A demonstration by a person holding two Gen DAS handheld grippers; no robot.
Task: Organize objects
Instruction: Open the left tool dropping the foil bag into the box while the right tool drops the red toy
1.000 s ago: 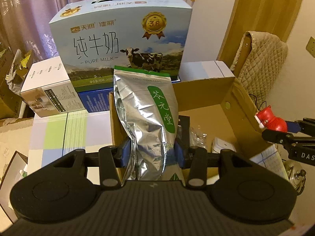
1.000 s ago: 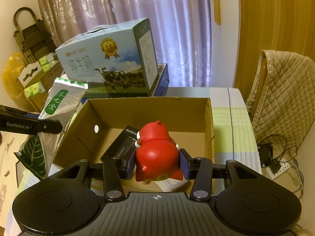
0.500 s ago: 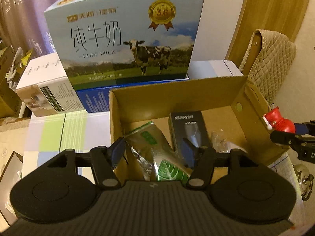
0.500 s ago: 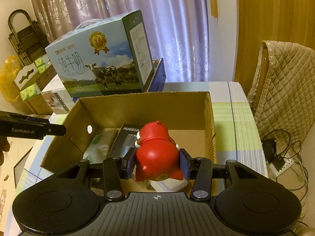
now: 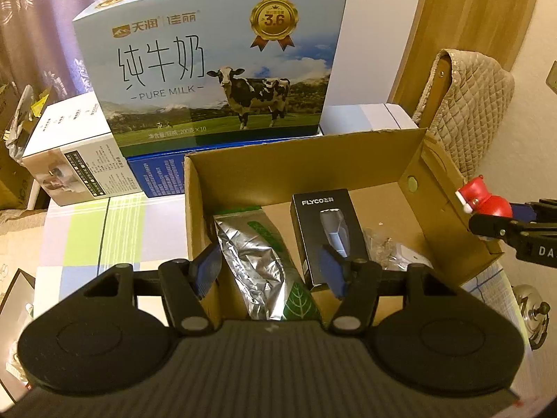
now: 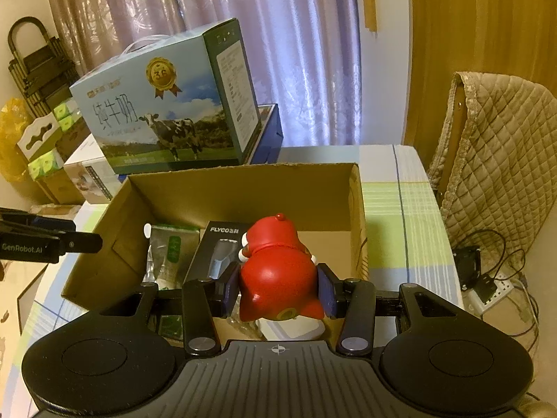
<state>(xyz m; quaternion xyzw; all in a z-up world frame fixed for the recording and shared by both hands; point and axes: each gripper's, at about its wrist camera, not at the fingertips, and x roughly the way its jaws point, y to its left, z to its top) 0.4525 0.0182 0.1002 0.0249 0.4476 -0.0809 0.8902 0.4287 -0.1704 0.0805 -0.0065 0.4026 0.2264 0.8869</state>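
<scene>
An open cardboard box [image 5: 299, 155] [image 6: 243, 188] stands on the table. Inside it lie a silver foil pouch [image 5: 257, 261] [image 6: 170, 254] with green print, a black FLYCO box [image 5: 327, 233] [image 6: 216, 250] and a clear plastic bag [image 5: 390, 247]. My left gripper [image 5: 269, 268] hangs open above the pouch, holding nothing. My right gripper [image 6: 278, 287] is shut on a red figurine [image 6: 278, 271] above the box's near right part. In the left wrist view the red figurine [image 5: 487, 202] shows at the box's right wall.
A blue milk carton [image 5: 216, 66] [image 6: 167, 111] stands behind the cardboard box on a flat blue box [image 5: 156, 174]. A white carton [image 5: 69, 153] sits at the left. A padded chair back [image 6: 497, 160] is at the right, with cables [image 6: 487, 278] on the floor.
My left gripper let go of the foil pouch, which now lies in the cardboard box, and opened wider. The right gripper moved closer over the box with the figurine.
</scene>
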